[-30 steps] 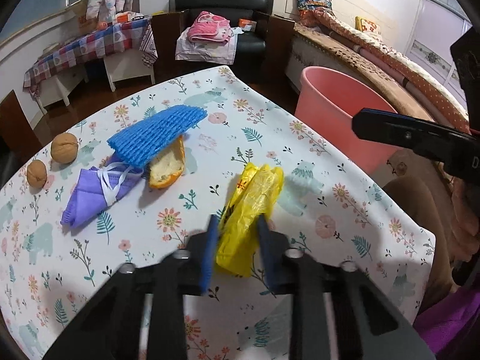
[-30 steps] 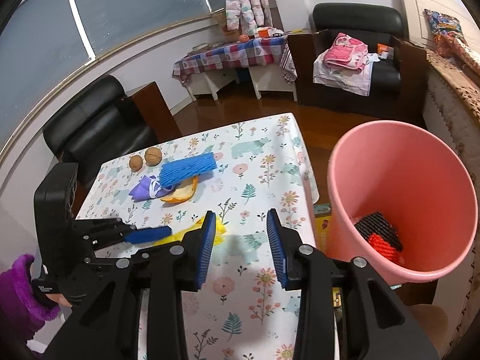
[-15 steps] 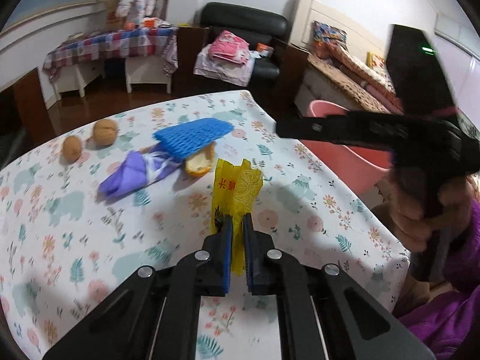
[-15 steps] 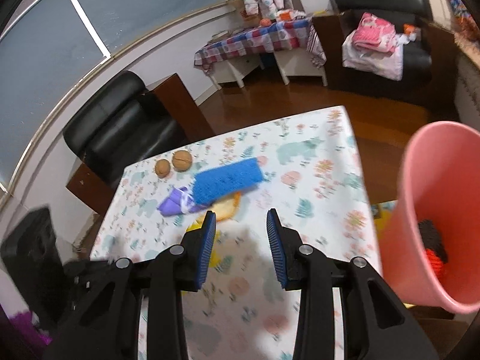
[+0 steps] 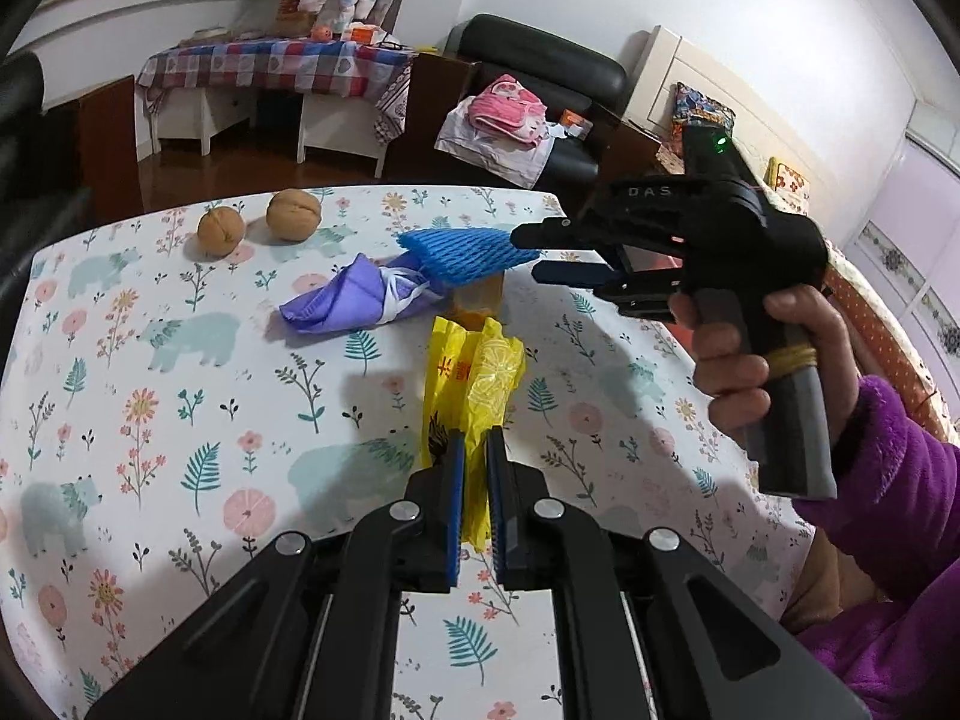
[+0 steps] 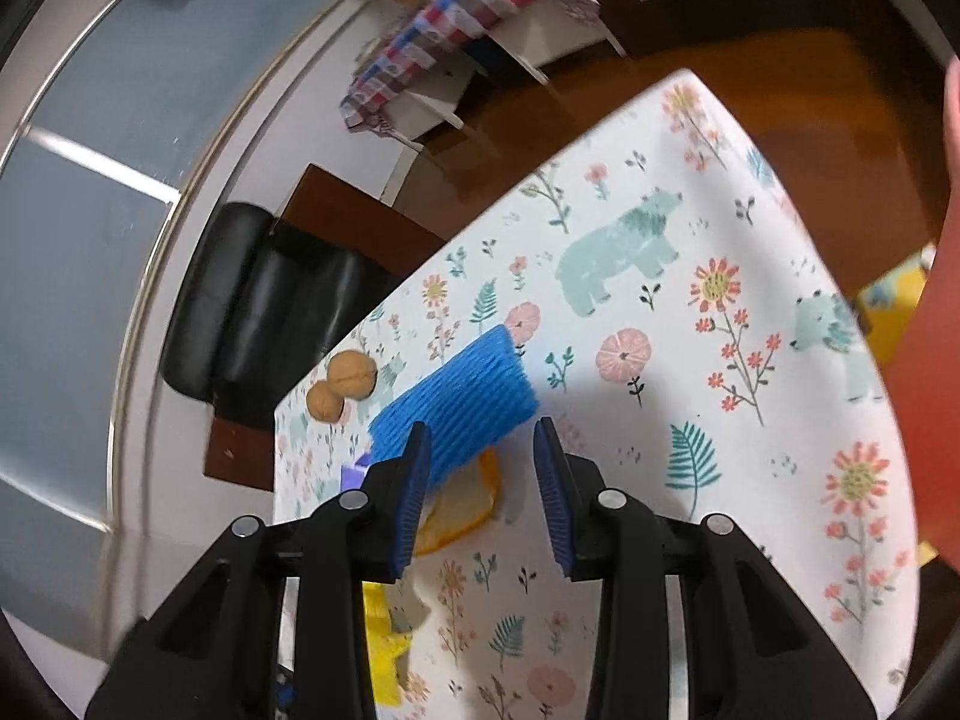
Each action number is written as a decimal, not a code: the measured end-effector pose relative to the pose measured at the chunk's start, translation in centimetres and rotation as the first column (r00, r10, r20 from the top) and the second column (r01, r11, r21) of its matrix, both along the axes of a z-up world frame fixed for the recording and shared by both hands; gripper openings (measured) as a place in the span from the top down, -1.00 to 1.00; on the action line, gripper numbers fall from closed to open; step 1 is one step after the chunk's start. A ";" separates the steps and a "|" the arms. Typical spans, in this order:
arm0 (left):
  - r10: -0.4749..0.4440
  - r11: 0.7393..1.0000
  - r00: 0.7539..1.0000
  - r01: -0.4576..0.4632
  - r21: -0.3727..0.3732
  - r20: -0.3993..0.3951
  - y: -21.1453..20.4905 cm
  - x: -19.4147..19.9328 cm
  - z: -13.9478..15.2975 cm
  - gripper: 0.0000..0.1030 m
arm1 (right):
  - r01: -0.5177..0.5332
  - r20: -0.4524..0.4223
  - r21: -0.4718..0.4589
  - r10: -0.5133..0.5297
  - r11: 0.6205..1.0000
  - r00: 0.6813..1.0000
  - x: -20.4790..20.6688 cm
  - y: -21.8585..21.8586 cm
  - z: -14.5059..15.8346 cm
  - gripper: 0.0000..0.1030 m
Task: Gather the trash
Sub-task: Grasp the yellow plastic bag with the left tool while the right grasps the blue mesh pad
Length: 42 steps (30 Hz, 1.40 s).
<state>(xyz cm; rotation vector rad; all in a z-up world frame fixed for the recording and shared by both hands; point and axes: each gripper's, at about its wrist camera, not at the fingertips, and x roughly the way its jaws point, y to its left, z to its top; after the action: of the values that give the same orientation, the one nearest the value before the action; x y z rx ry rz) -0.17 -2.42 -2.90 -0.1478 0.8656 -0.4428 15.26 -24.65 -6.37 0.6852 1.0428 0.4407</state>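
Yellow wrapper [image 5: 474,378]: one crinkled plastic piece, pinched at its near end between the blue pads of the left tool [image 5: 474,468], the rest of it standing up over the desk [image 5: 150,408]; its bottom edge shows again at the lower left of the right wrist view.
Left tool: jaws drawn nearly together on the wrapper.
Blue foam net [image 6: 453,405]: one, lying across the peel and one end of the mask, further out on the desk.
Orange peel [image 6: 459,510]: one piece, partly under the net.
Purple mask [image 5: 360,300]: one, crumpled, white straps showing, beside the net.
Walnuts [image 5: 258,223]: two, side by side near the far desk edge, apart from the trash.
Right tool [image 6: 483,468]: jaws about halfway apart with nothing between the pads, hovering just over the net and peel; in the left wrist view it is held by a hand [image 5: 774,360] in a purple sleeve [image 5: 888,480].
Pink bin [image 6: 936,372]: one, only its blurred wall seen at the right edge, beside the desk.
Desk: covered by one cloth printed with flowers and bears.
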 end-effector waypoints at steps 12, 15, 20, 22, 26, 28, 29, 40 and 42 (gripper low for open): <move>0.030 0.999 1.000 -0.030 -0.018 -0.002 0.8 -0.5 -0.1 0.88 | 0.020 0.047 -0.100 -0.015 0.995 0.999 0.9 1.5 0.2 0.83; 0.038 0.999 0.999 -0.038 -0.020 0.000 1.0 -0.8 0.0 0.88 | 0.005 0.095 -0.143 0.009 0.990 0.995 0.1 1.6 1.0 0.86; 0.045 0.999 0.999 -0.045 -0.017 0.011 0.8 -1.1 0.6 0.88 | 0.000 0.181 -0.219 0.040 0.976 0.983 -2.1 1.3 3.2 0.86; 0.050 0.999 0.999 -0.049 -0.018 0.017 0.7 -1.3 0.9 0.88 | 0.008 0.217 -0.256 0.050 0.967 0.975 -3.2 1.2 4.2 0.86; 0.061 0.998 0.998 -0.061 -0.011 0.031 0.3 -1.6 1.7 0.88 | 0.020 0.291 -0.343 0.086 0.939 0.953 -5.7 1.1 6.1 0.86; 0.068 0.998 0.997 -0.068 -0.007 0.037 0.1 -1.8 2.1 0.88 | 0.028 0.323 -0.390 0.108 0.920 0.940 -7.1 1.1 6.9 0.86; 0.072 0.997 0.997 -0.072 -0.005 0.041 0.0 -1.9 2.2 0.88 | 0.032 0.337 -0.409 0.119 0.912 0.934 -7.8 1.0 7.3 0.86; 0.107 0.994 0.992 -0.109 0.018 0.070 -2.2 -2.3 4.1 0.88 | 0.066 0.416 -0.475 0.158 0.878 0.895 -13.4 -0.3 9.2 0.86; 0.114 0.993 0.991 -0.116 0.019 0.073 -2.7 -2.2 4.4 0.88 | 0.074 0.426 -0.483 0.161 0.872 0.890 -14.1 -0.4 9.3 0.86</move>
<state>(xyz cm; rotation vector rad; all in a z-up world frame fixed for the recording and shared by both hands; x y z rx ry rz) -2.38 -5.09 1.47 -0.1586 0.7871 -0.3280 1.17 -25.03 2.94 0.0847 0.6754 0.3337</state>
